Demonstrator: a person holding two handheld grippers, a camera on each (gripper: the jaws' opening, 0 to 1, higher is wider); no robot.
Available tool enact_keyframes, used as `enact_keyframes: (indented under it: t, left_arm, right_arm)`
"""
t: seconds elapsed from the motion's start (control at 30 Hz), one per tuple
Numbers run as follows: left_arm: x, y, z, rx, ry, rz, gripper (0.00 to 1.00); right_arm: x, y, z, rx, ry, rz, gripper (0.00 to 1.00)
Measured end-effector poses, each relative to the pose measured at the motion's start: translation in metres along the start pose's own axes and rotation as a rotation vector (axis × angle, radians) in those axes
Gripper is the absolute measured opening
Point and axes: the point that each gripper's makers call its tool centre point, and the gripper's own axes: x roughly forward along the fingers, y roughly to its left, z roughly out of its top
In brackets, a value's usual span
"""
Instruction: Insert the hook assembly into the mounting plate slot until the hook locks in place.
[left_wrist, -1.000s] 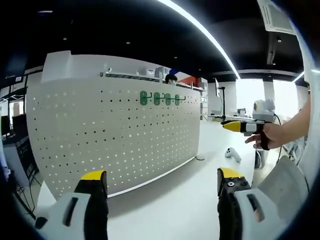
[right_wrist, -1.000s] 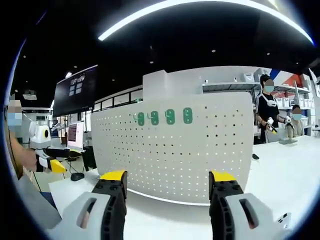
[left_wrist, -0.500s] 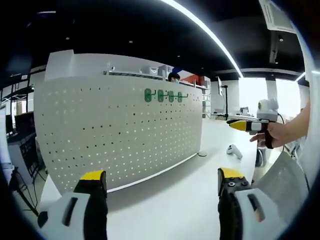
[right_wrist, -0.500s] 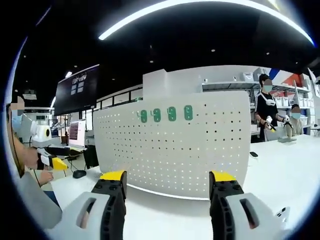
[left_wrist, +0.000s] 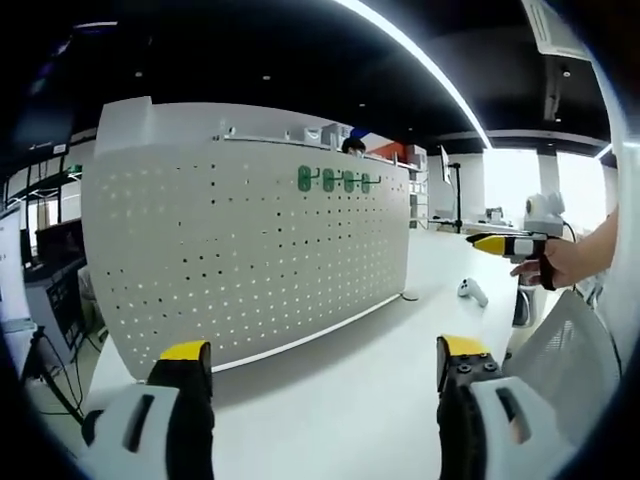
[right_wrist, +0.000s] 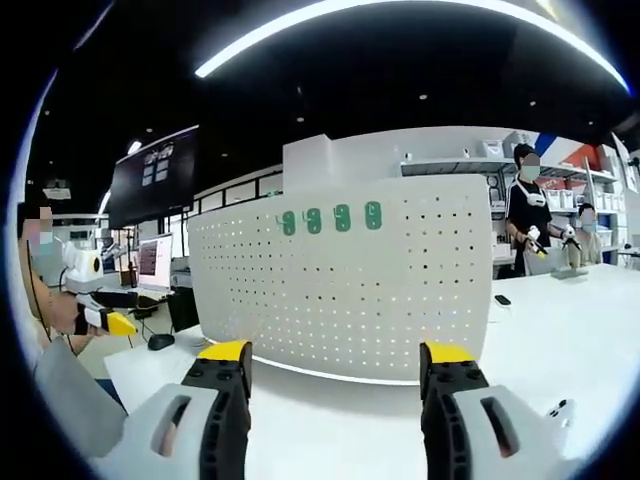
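In the left gripper view, the left hand-held gripper (left_wrist: 320, 365) has its yellow-tipped jaws spread wide apart with nothing between them, held above the white bench (left_wrist: 340, 385). Ahead of it a white perforated mounting plate (left_wrist: 250, 255) stands upright on the bench, curving away to the right. Four green hooks (left_wrist: 335, 180) sit side by side in a row near the plate's upper edge. To the right, well apart from the plate, a person's hand (left_wrist: 560, 262) holds the right hand-held gripper, its yellow tip pointing left. A small white object (left_wrist: 472, 291) lies on the bench below that hand.

In the right gripper view, the right hand-held gripper (right_wrist: 335, 368) is likewise wide open and empty over the bench (right_wrist: 560, 335). The mounting plate (right_wrist: 350, 290) stands straight ahead with the green hooks (right_wrist: 330, 218) in its top rows. At the far left, a hand (right_wrist: 75, 312) carries the left hand-held gripper. Two people (right_wrist: 545, 225) stand behind the bench at the right.
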Motion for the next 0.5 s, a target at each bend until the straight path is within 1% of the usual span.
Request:
enact_keyframes:
  t: [0.2, 0.5]
  left_arm:
    - [-0.0029, -0.0023, -0.0043, 0.004, 0.007, -0.003, 0.96]
    - [-0.0092, -0.0017, -0.0043, 0.005, 0.011, -0.004, 0.98]
  right_arm:
    - [-0.0043, 0.0, -0.0043, 0.0, 0.003, 0.0, 0.67]
    - [-0.0068, 0.006, -0.0096, 0.001, 0.009, 0.006, 0.69]
